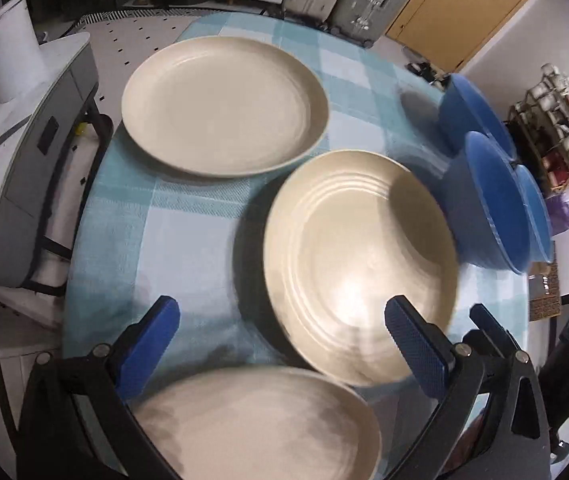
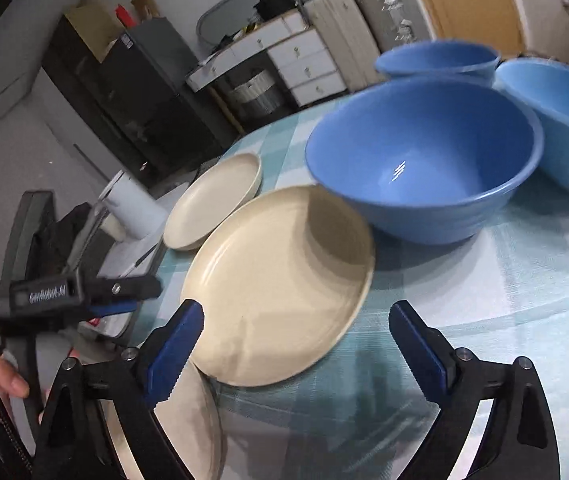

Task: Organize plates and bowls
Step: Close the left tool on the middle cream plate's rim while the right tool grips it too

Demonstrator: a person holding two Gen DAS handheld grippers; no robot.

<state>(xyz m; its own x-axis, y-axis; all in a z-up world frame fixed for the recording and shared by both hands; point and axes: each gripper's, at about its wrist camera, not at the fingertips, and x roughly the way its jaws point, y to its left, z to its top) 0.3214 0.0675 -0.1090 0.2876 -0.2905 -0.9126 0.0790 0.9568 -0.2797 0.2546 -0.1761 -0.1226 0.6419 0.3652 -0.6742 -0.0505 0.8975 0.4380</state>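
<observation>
Checked pale-blue cloth is covering the surface (image 1: 188, 240), where three cream round plates (image 1: 360, 264) are lying apart left of three blue bowls (image 2: 424, 160), so the left tongs (image 1: 280, 332) and right tongs (image 2: 296, 332) are both gaping empty, seemingly readying to stack.

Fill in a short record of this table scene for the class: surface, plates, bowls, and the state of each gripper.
surface: table with a light blue checked cloth
plates: three cream, none stacked: far plate, middle plate, near plate
bowls: three blue, clustered beside the middle plate; nearest bowl
left gripper: jaws open, holding nothing, above the near plate
right gripper: jaws open, holding nothing
</observation>
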